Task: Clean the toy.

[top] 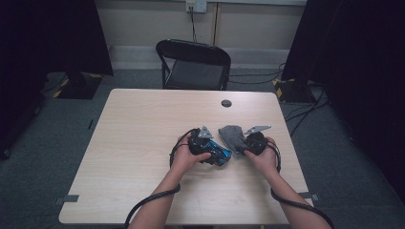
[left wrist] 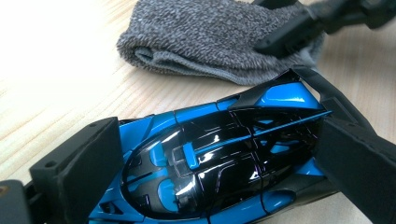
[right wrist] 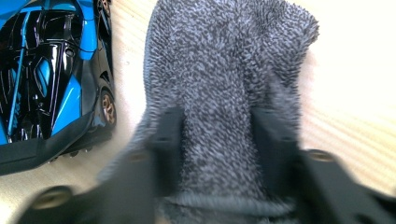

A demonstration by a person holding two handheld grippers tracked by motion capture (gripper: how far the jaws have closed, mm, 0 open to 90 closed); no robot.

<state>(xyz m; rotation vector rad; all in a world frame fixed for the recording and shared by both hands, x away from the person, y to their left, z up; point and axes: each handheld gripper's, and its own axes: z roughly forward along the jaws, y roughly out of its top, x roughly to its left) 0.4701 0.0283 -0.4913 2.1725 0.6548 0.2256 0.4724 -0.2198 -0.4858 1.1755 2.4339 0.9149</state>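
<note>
toy car (left wrist: 219, 154): glossy plastic | cloth (right wrist: 229, 79): rough grey terry | table (top: 143, 143): matt wood

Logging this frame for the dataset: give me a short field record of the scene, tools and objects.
left tool: jaws closed on the two ends of the toy car
toy car: blue and black, on the table
right tool: jaws pinch a fold of the cloth
cloth: grey, fluffy, bunched, beside the car
table: light wood
chair: black, behind the far table edge

Black folding chair (top: 195, 65) behind wooden table (top: 138, 143), grey floor (top: 57, 124), black curtains (top: 52, 36).
</note>
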